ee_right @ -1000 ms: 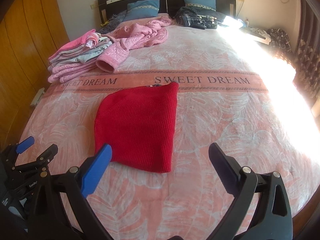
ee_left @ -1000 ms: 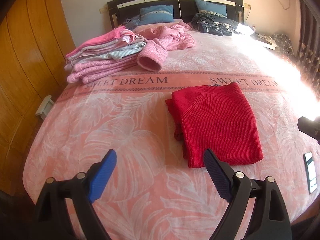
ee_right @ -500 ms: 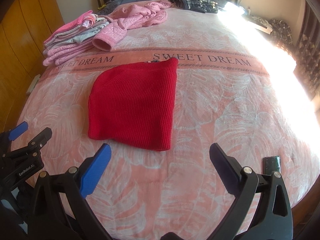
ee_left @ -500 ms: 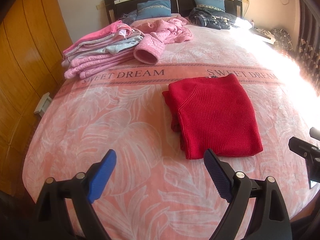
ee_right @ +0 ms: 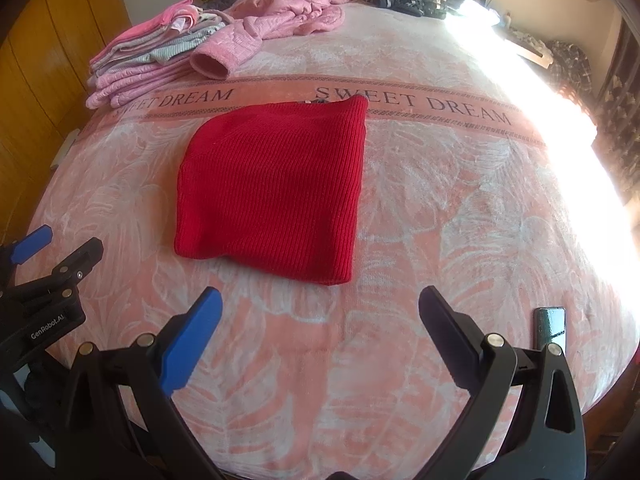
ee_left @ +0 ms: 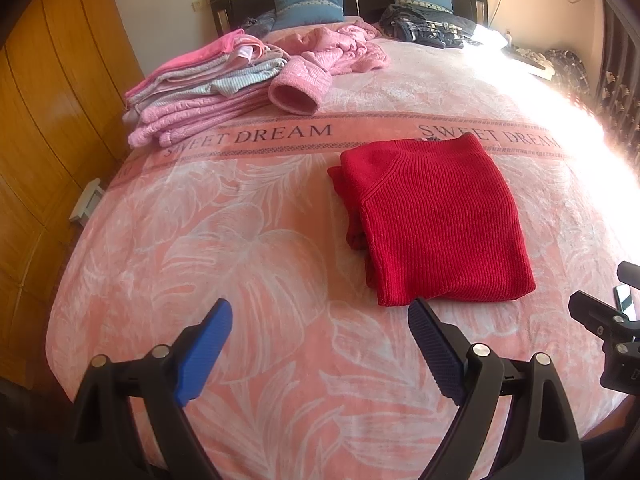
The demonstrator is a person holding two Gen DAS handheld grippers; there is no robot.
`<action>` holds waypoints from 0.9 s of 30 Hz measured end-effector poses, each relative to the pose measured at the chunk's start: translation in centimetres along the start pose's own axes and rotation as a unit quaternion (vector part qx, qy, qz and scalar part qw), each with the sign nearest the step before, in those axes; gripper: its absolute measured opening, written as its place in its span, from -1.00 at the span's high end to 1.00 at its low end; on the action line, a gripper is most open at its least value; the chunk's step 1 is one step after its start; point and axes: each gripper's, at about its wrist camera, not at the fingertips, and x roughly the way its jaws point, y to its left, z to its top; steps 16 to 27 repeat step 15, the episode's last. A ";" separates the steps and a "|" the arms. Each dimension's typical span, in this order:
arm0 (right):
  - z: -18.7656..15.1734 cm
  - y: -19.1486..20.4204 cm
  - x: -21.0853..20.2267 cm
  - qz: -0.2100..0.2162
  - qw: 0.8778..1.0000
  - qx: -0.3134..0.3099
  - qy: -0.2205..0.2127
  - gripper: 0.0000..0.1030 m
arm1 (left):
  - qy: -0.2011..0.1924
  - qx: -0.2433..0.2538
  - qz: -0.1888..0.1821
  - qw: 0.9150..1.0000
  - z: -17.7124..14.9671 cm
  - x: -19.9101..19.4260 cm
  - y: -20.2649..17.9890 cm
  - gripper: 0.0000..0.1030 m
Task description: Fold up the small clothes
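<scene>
A red knit sweater (ee_left: 436, 220) (ee_right: 276, 184) lies folded into a rectangle on the pink leaf-print bedspread (ee_left: 224, 248), just below the "SWEET DREAM" band. My left gripper (ee_left: 320, 312) hovers open over the bed's near edge, left of and short of the sweater's near hem, holding nothing. My right gripper (ee_right: 320, 300) is open too, empty, just in front of the sweater's near hem. Each view catches the other gripper at its side edge.
A stack of folded pink and grey clothes (ee_left: 200, 92) sits at the far left, with a crumpled pink jacket (ee_left: 328, 56) beside it. Dark clothes (ee_left: 424, 28) and blue pillows lie by the headboard. A phone (ee_right: 551, 326) rests near the bed's right edge. Wooden wardrobe (ee_left: 44, 120) on the left.
Both grippers have pulled back toward the foot of the bed and tilted down, so the sweater sits higher and farther in both views. Both stayed open and empty.
</scene>
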 end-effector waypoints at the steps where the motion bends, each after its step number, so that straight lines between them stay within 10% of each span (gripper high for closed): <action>1: 0.0 0.0 0.0 -0.001 1.000 0.001 -0.001 -0.90 | 0.000 0.001 0.000 1.000 0.0 0.0 0.0 -0.75; 27: 0.1 0.5 -0.2 -0.034 0.999 -0.018 -0.017 -0.90 | 0.009 -0.002 -0.002 1.000 -0.1 0.6 0.3 -0.75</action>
